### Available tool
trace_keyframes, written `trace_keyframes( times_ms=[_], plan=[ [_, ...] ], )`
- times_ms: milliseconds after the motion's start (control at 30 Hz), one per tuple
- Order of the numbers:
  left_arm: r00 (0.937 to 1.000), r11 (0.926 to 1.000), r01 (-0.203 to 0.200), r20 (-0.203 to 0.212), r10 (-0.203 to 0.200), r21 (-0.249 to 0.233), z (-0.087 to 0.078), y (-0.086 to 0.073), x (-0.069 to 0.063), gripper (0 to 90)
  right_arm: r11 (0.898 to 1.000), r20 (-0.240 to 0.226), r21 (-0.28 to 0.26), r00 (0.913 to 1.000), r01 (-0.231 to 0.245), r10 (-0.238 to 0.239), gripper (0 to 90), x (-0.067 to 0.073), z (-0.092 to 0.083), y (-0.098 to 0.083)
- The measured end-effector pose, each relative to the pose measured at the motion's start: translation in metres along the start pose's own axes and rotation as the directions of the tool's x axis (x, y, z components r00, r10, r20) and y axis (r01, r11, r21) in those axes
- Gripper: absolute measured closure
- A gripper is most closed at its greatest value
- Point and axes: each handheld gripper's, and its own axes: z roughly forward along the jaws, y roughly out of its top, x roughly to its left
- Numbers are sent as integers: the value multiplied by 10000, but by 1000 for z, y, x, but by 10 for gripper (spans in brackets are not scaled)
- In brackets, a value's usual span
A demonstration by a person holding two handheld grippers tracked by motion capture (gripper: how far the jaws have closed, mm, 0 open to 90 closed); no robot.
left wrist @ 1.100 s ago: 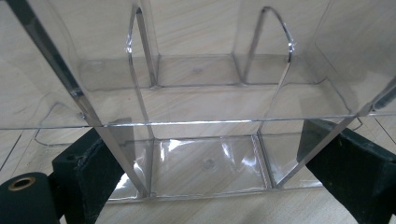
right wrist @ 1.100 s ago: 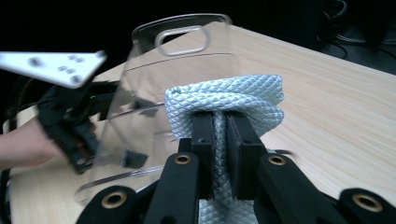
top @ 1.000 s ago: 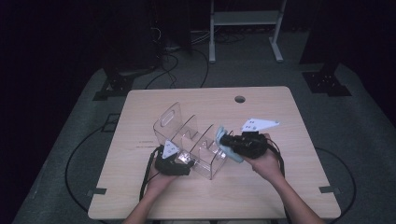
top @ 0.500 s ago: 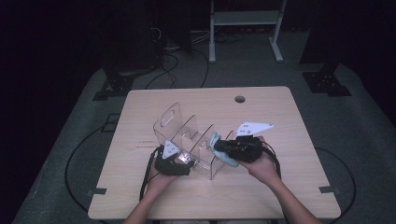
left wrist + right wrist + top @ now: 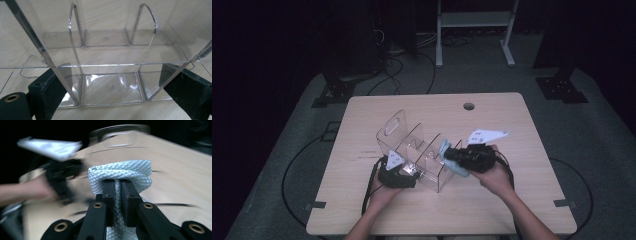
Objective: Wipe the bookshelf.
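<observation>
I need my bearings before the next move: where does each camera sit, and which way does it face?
High view: above the near edge, looking forward and down on the table; both forearms enter below.
Left gripper view: on the left gripper, facing the clear organiser; its jaws flank a corner.
Right gripper view: on the right gripper, shut on the cloth.
Shared: the organiser.

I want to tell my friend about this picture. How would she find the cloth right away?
Look at the wooden table and find the clear plastic organizer in its middle. Just right of it, the right gripper pinches a folded cloth between its black fingers. It is the only soft, pale blue thing there, with a quilted diamond pattern; everything near it is hard, clear or black.
</observation>
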Motion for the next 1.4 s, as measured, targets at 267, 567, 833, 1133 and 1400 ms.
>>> trace_keyframes(
  times_ms=[267,567,833,1133,1400],
  plan=[
    [10000,10000,1,17,-1,-38,0,0,0,72,9832,959,-689,9799,-1690,1752,819,-56,-6,-7],
    [10000,10000,39,-20,-39,-55,1,0,0,72,9678,889,-1013,9668,-2306,2397,820,-72,-5,-15],
    [10000,10000,33,-23,-33,-54,1,0,0,72,9551,1023,-1010,9520,-2787,2886,821,-81,-4,-24],
    [10000,10000,26,-27,-26,-54,1,0,0,72,9419,1109,297,9376,-3346,3295,821,-88,21,-61],
    [10000,10000,19,-36,-19,-22,1,0,0,72,9144,1338,1176,9186,-3873,3719,821,-96,40,-91]
  ],
)
